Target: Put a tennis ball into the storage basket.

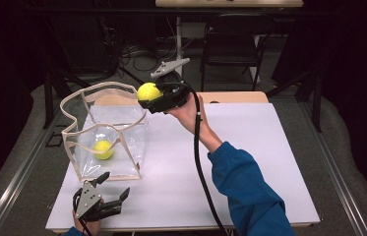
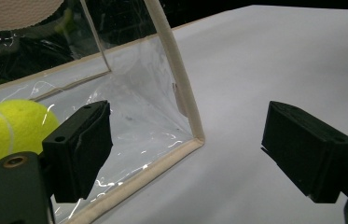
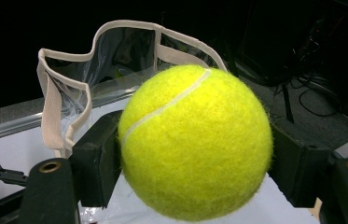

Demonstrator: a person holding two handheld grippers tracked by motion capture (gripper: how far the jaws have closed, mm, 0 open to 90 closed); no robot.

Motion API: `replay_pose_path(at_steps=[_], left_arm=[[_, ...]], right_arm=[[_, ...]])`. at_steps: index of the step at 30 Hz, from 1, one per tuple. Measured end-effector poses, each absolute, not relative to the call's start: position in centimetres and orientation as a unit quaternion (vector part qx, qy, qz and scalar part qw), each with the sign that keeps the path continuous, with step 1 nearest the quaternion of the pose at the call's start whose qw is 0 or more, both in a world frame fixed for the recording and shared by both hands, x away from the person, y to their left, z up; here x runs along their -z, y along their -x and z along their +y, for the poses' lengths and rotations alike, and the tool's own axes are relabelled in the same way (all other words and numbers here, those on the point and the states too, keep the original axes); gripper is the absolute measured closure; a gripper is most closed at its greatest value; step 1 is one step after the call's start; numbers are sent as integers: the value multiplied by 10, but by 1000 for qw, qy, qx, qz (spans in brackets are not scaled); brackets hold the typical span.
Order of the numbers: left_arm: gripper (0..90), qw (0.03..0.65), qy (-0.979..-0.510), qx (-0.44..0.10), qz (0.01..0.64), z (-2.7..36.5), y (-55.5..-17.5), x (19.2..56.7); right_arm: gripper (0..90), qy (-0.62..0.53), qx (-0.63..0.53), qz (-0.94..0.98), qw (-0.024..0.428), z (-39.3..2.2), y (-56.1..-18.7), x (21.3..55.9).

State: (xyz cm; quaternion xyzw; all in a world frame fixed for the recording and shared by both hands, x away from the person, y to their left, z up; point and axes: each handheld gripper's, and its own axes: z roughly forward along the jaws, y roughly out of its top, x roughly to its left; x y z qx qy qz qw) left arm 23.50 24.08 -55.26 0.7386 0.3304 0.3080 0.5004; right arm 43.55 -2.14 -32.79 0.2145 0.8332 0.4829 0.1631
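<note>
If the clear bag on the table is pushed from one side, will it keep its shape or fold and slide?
The clear bag would probably buckle: its beige rim already sags in waves, so the walls seem soft. It looks light, holding only one tennis ball, so it may slide on the smooth white table.

Right tool [image 1: 147, 97] raised and clamped; left tool [image 1: 114, 189] low, jaws apart.

Blue sleeve [image 1: 250, 182], black tools, trailing cables
</note>
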Motion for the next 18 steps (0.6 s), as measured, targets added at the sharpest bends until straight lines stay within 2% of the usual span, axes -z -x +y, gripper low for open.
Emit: replay_pose_path(at_steps=[18], left_arm=[[159, 500, -739, -307, 331, 241, -235, 553]], right_arm=[[266, -209, -493, 828, 165, -11, -433, 326]])
